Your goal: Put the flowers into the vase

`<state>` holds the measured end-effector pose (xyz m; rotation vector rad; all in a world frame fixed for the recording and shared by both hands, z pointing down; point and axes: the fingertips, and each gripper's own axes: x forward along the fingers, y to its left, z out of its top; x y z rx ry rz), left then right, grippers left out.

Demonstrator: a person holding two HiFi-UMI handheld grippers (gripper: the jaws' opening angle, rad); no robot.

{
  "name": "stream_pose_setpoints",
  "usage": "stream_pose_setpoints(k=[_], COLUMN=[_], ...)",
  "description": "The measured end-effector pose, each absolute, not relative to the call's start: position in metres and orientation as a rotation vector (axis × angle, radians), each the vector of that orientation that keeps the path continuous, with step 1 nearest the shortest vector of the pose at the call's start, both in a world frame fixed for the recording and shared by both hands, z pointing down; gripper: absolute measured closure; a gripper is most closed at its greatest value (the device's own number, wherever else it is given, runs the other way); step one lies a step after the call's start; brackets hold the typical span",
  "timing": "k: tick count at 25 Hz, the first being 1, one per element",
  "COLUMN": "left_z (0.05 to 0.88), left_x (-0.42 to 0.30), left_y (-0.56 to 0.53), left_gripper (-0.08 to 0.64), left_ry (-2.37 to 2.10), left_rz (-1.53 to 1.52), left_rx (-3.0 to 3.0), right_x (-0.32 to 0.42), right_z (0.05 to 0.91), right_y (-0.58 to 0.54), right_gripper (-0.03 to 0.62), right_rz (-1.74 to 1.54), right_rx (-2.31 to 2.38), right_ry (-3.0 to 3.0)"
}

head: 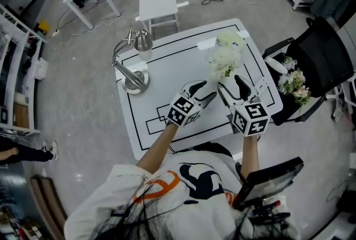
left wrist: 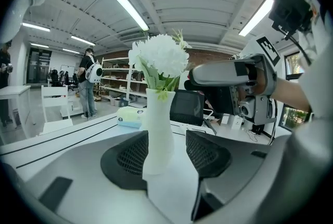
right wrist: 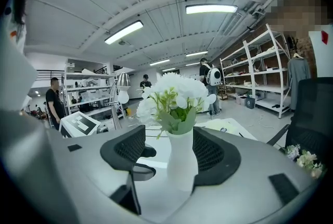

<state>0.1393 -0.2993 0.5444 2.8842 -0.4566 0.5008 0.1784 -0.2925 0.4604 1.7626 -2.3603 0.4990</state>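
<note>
The left claw (head: 204,92) is open and empty. Its jaws are apart, and the vase (left wrist: 157,132) shows upright in the gap just ahead, untouched. The flowers (head: 224,59) already sit in the vase, toward the far right of the tabletop (head: 172,77). The right claw (head: 231,84) is spread wide too, with the vase between its jaws and neither pad pressing it. The job looks all but done, so what remains is probably the leaving. Draw each claw straight back along its own line with the jaws held wide and no sideways swing. The vase is slim and looks top-heavy under the blooms, so one brush could tip it.

Around it, a chrome lamp (head: 135,78) stands at the tabletop's left edge, well apart. A pale pack (left wrist: 129,115) lies beyond the vase. A second bunch (head: 293,84) rests on the black chair (head: 320,55) off to the right. Nothing seems to block the way back toward the person
</note>
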Motion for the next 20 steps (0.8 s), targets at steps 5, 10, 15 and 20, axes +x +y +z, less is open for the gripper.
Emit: stream_pose_setpoints(k=[5, 10, 15, 20], left_z=[0.537, 0.523, 0.511, 0.507], left_x=[0.121, 0.096, 0.07, 0.045], left_y=[-0.286, -0.27, -0.246, -0.218], left_gripper=[0.342, 0.344, 0.344, 0.344], left_ry=[-0.459, -0.472, -0.497, -0.505], left_rz=[0.48, 0.461, 0.433, 0.411], left_rx=[2.898, 2.917, 2.932, 2.943], right_x=[0.164, 0.141, 0.121, 0.1], right_z=[0.46, 0.46, 0.46, 0.466], right_y=[-0.278, -0.264, -0.243, -0.218], right_gripper=[0.318, 0.324, 0.425, 0.49], right_rz=[0.533, 0.624, 0.622, 0.63], right_rx=[1.795, 1.823, 1.868, 1.89], right_ry=[-2.377, -2.441, -2.444, -2.446])
